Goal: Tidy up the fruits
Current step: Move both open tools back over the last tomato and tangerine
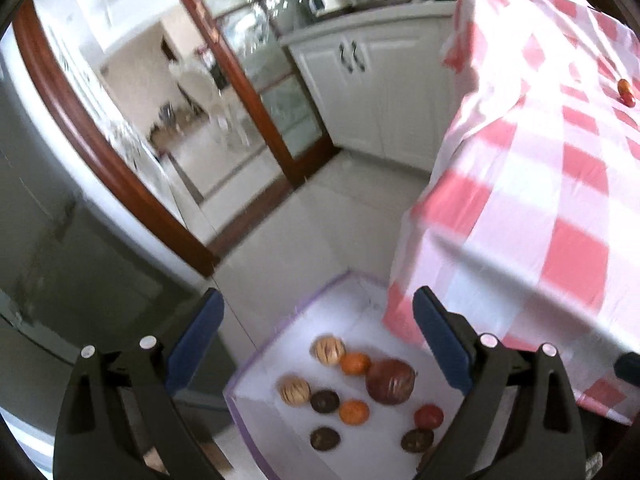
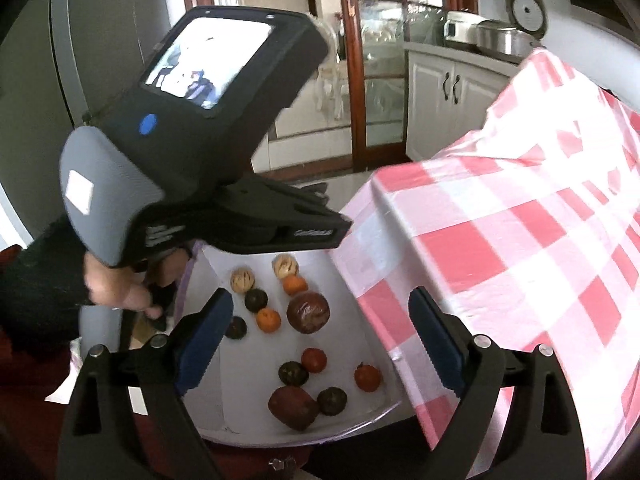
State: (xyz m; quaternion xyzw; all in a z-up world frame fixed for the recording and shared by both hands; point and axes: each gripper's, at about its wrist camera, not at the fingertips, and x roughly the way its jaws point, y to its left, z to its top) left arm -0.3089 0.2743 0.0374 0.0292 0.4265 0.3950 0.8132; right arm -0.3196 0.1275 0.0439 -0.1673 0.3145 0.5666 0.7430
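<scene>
A kitchen with pale floor tiles [image 1: 320, 216], white cabinets [image 1: 372, 80] and a wood-framed glass door [image 1: 256, 92] lies behind a desk [image 1: 540, 184] draped in a red-and-white checked cloth that hangs over its near corner. Beside that hanging cloth stands a white bin [image 2: 224, 400] with a lilac rim, its far wall close to the desk's corner and open floor beyond it toward the door.

The fruits lie loose on the bin's floor: two pale striped ones [image 2: 242, 279] toward the far wall, two oranges [image 2: 268, 319], a large dark red fruit [image 2: 308, 312] near the middle, a second large one [image 2: 294, 407] at the near rim, small dark ones [image 2: 293, 373] and two red ones [image 2: 368, 377] between. One more red fruit [image 1: 626, 92] sits on the desk, well away near its far edge.

The left claw [image 1: 318, 344] hangs above the bin with its jaws wide apart and nothing between them; a hand [image 2: 120, 288] grips its handle. The right claw [image 2: 320, 336] is likewise spread wide above the bin, empty.
</scene>
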